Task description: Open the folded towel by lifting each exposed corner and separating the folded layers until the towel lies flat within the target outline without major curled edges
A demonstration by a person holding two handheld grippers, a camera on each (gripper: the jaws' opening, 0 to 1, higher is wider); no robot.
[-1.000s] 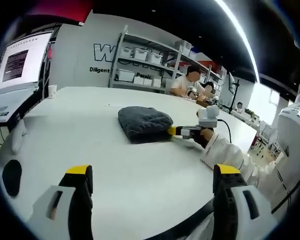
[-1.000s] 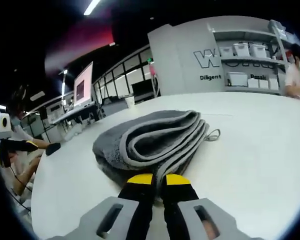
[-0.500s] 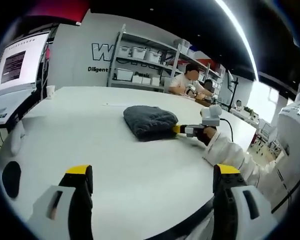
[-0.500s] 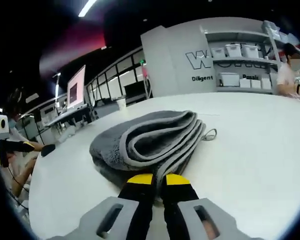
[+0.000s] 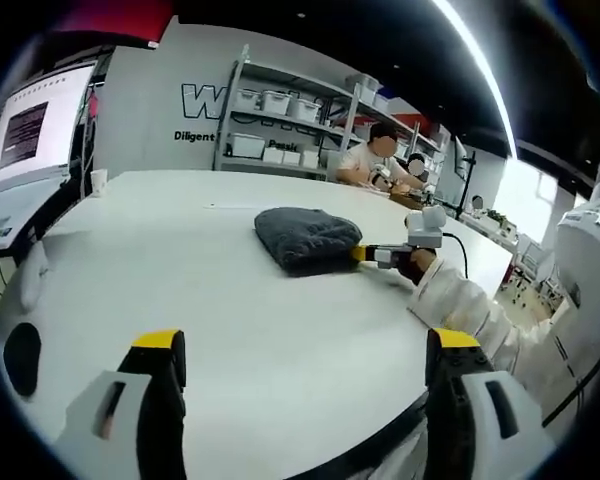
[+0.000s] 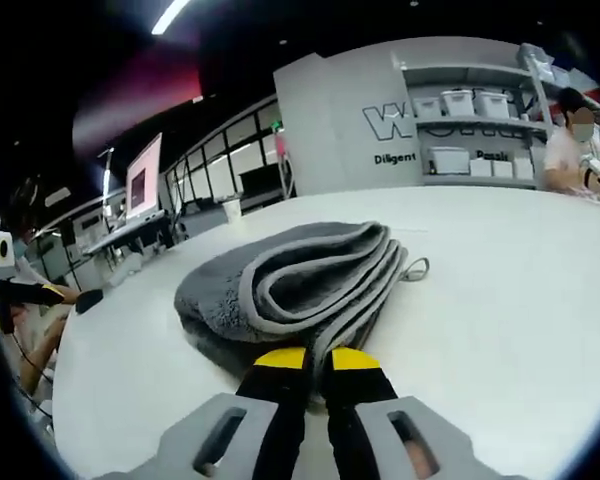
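Observation:
A dark grey towel lies folded into a thick bundle on the white table, past its middle. In the right gripper view the towel shows stacked, light-edged layers and a small hanging loop on its right side. My right gripper is shut on the towel's near bottom edge, low at the tabletop. From the left gripper view the right gripper is at the towel's right side, held by a white-sleeved arm. My left gripper is open, well short of the towel, above the near table edge.
A black oval object lies at the table's near left, and a white cup stands at the far left edge. A monitor is beyond it. Shelves with bins and seated people are behind the table.
The towel and the right gripper holding it have slid a little farther away and to the right on the table. My left gripper stays open and in place.

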